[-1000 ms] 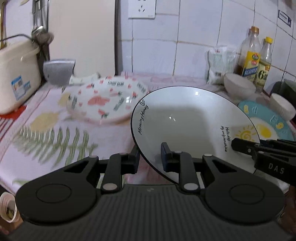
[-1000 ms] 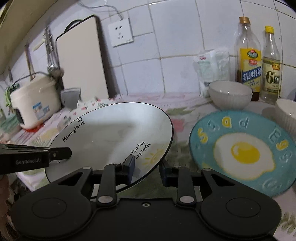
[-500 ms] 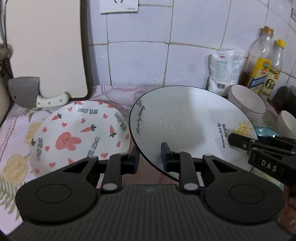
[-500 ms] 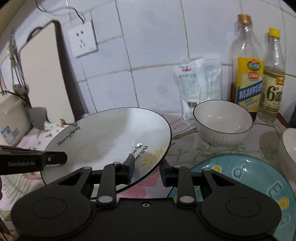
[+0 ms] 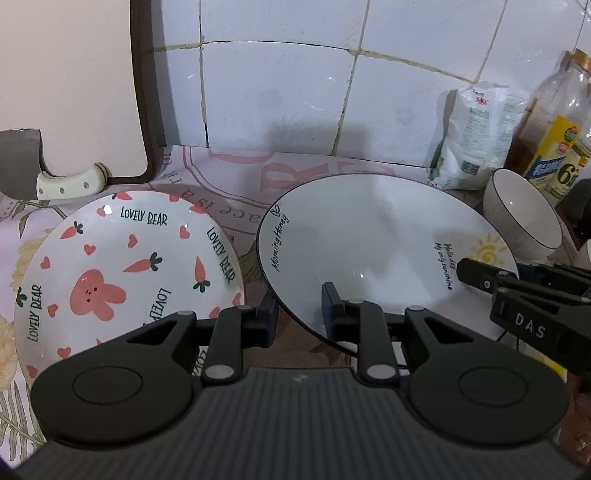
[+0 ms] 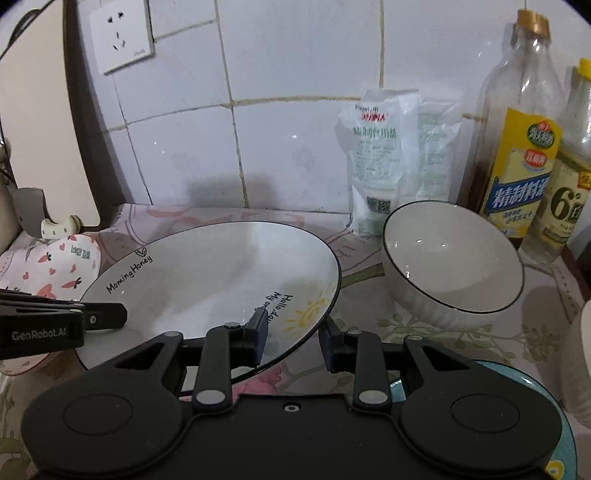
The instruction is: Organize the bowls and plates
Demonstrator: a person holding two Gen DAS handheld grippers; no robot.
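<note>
Both grippers hold one white plate (image 5: 369, 254) with black rim, "Morning Honey" lettering and a sun print, lifted and tilted above the desk (image 5: 236, 192). Left gripper (image 5: 298, 317) has its jaws closed on the plate's near left rim, one finger under, one over. Right gripper (image 6: 293, 341) has its jaws clamped on the rim at the sun-print side; in the left wrist view it comes in from the right, marked "DAS". The plate sits just right of a bunny-and-carrot plate (image 5: 122, 273) lying flat on the patterned cloth, edges near, can't tell if overlapping. White bowl (image 6: 452, 262) with dark rim stands on the desk to the right of the held plate, close to it. Blue plate (image 6: 517, 376) partly seen under the right gripper. Behind: salt bag (image 6: 384, 162), two bottles (image 6: 517, 140), cutting board (image 5: 74, 85) leaning on the tiled wall, cleaver (image 5: 44, 173) in front of it, wall socket (image 6: 122, 35).
</note>
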